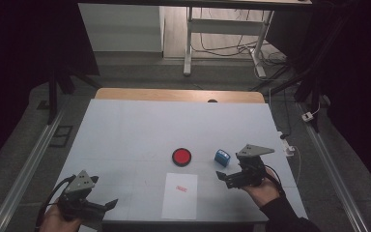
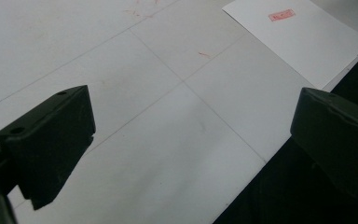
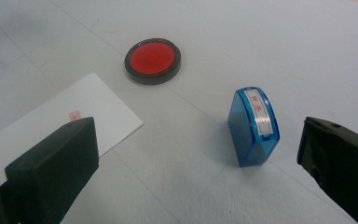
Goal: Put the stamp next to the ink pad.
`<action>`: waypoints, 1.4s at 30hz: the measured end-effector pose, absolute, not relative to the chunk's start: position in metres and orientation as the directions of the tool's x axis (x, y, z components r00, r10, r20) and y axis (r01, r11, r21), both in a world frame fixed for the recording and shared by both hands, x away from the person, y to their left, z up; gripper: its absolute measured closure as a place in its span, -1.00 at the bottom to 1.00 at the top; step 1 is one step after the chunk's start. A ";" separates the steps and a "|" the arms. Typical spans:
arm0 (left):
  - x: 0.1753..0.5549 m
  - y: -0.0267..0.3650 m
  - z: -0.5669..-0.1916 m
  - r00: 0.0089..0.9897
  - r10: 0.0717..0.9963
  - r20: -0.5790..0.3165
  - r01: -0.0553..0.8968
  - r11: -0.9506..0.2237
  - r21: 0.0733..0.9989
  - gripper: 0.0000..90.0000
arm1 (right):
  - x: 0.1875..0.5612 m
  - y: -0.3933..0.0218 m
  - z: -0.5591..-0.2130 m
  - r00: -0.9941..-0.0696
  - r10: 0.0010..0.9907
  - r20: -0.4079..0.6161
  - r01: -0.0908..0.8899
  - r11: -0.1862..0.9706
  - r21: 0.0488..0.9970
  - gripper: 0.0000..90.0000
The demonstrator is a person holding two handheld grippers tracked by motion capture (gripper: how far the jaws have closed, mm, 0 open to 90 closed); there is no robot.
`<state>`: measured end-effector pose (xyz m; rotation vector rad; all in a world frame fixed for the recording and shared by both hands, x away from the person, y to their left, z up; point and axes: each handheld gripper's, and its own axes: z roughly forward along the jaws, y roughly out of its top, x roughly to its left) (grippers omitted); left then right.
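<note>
Looking down from the high view: blue stamp [image 1: 222,157] stands on the white table [image 1: 125,125], right of the red ink pad [image 1: 181,156] and just ahead of the right gripper [image 1: 224,178]. Stamp and pad are apart, not touching.

Right gripper is released. In the right gripper view the jaws stand wide, nothing between the pads, and the blue stamp [image 3: 254,126] sits upright on the table [image 3: 270,42] ahead of them, nearer the right-hand jaw but clear of it. Label strip with red characters runs along the stamp's top face. Red ink pad [image 3: 152,60] lies farther off, up and to the left, lid off, red surface showing.

White paper sheet [image 1: 179,195] lies near the table's front edge, below the pad, with one red stamped mark on it. Same sheet [image 3: 60,123] shows behind the left-hand jaw in the right gripper view.

Left gripper [image 1: 111,204] sits at the near-left corner of the table, well apart from the stamp. Jaws also released, wide open over bare table [image 2: 121,70], holding nothing. Paper sheet [image 2: 303,39] with the red mark shows at top right there.
</note>
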<state>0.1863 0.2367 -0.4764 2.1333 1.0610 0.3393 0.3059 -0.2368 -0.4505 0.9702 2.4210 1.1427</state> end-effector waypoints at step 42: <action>0.187 0.239 -0.477 0.602 0.794 -0.087 0.607 -0.385 0.695 -1.00 | 0.230 -0.309 -0.451 -0.572 0.820 0.023 0.551 0.363 0.752 -1.00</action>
